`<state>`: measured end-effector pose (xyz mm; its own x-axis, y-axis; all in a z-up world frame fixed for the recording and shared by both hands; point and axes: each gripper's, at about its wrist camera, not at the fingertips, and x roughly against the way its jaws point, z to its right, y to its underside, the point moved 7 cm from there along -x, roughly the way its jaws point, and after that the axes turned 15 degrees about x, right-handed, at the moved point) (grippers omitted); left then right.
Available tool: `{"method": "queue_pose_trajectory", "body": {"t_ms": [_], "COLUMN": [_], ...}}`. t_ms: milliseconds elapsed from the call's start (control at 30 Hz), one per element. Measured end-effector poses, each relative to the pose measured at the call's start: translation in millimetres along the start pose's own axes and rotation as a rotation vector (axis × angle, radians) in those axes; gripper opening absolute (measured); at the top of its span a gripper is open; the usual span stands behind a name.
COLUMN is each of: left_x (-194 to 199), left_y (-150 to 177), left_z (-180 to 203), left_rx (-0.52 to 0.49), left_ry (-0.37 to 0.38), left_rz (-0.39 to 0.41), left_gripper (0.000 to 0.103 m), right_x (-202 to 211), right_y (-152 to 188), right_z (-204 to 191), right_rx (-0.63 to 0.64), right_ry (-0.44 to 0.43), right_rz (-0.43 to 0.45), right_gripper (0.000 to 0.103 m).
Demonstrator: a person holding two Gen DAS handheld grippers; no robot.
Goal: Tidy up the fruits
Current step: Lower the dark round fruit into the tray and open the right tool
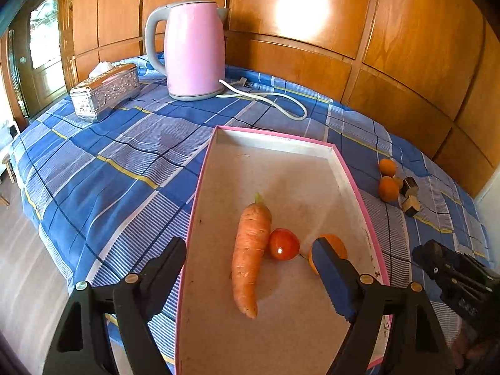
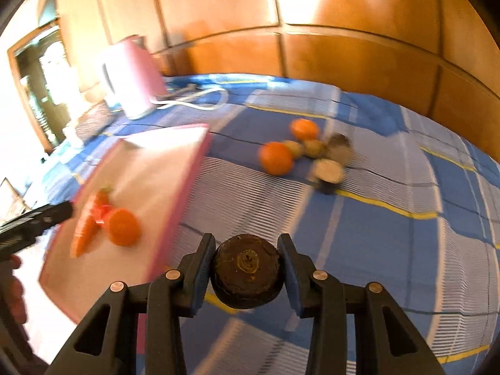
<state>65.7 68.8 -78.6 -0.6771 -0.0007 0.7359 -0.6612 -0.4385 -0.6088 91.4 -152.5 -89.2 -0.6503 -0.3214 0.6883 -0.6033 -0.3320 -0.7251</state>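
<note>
A pink-rimmed tray (image 1: 353, 181) holds a carrot (image 1: 250, 250), a tomato (image 1: 283, 244) and an orange (image 1: 336, 245). My left gripper (image 1: 250, 265) is open, one finger outside the tray's left rim, the other inside by the orange. The tray (image 2: 190, 172) with carrot (image 2: 86, 231) and orange (image 2: 123, 227) also shows in the blurred right wrist view. My right gripper (image 2: 247, 268) is shut on a dark round fruit (image 2: 247, 272) above the cloth beside the tray. Two oranges (image 2: 276, 158), small greenish fruits (image 2: 312, 147) and dark cut pieces (image 2: 328, 172) lie on the cloth.
A pink kettle (image 1: 193, 50) with a white cord (image 1: 275, 100) and a silver tissue box (image 1: 104, 92) stand at the back on the blue checked cloth (image 1: 109, 162). Wooden panels rise behind. The table's edge drops to the floor on the left.
</note>
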Motion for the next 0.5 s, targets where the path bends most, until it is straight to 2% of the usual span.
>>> {"method": "queue_pose_trajectory", "body": {"t_ms": [300, 400, 500], "left_x": [0, 1, 0], "left_y": [-6, -9, -9], "left_z": [-13, -19, -21], "left_rx": [0.039, 0.058, 0.067], "left_ry": [-0.006, -0.002, 0.0], "left_rz": [0.005, 0.008, 0.005], "left_gripper": [0.083, 0.083, 0.083], "right_x": [-9, -19, -22], "right_y": [-26, -28, -24], "right_z": [-71, -87, -96], "right_rx": [0.075, 0.088, 0.09], "right_ry": [-0.189, -0.233, -0.242], "right_rz": [0.006, -0.019, -0.028], "right_gripper": [0.042, 0.042, 0.043]}}
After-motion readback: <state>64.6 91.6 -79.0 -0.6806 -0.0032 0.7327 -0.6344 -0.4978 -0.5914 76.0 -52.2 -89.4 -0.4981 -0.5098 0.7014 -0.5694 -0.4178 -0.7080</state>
